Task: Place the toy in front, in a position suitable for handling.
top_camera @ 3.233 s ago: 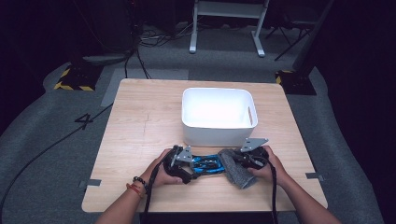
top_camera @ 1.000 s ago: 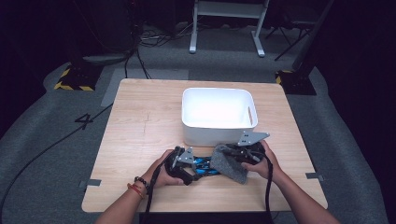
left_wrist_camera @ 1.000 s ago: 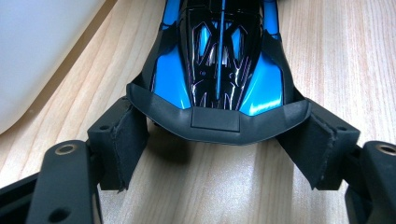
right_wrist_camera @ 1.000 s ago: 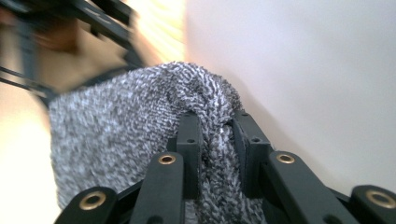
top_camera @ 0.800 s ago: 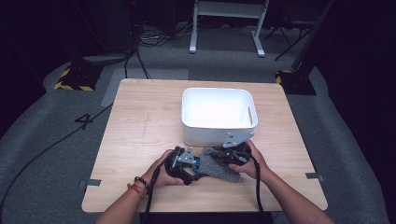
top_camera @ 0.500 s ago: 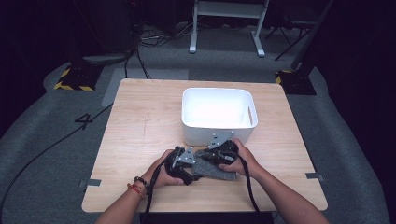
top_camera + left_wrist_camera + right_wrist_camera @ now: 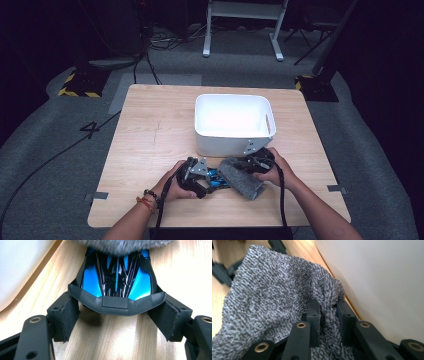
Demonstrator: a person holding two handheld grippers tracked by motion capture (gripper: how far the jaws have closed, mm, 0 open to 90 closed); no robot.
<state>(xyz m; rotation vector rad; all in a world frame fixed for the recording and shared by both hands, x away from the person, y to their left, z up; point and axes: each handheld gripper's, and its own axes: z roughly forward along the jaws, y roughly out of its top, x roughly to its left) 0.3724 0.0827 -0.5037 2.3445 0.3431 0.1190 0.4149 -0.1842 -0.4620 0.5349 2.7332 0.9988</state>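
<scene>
My left gripper (image 7: 196, 176) clamps the rear of the blue and black toy car (image 7: 117, 277) on the table (image 7: 150, 140), jaws pressed to its sides. My right gripper (image 7: 329, 311) pinches a fold of the grey cloth (image 7: 241, 177), draped over the car's front beside the white bin (image 7: 232, 122). If I rub hard, the thin fold may slip free, or the car may twist in my hold.
</scene>
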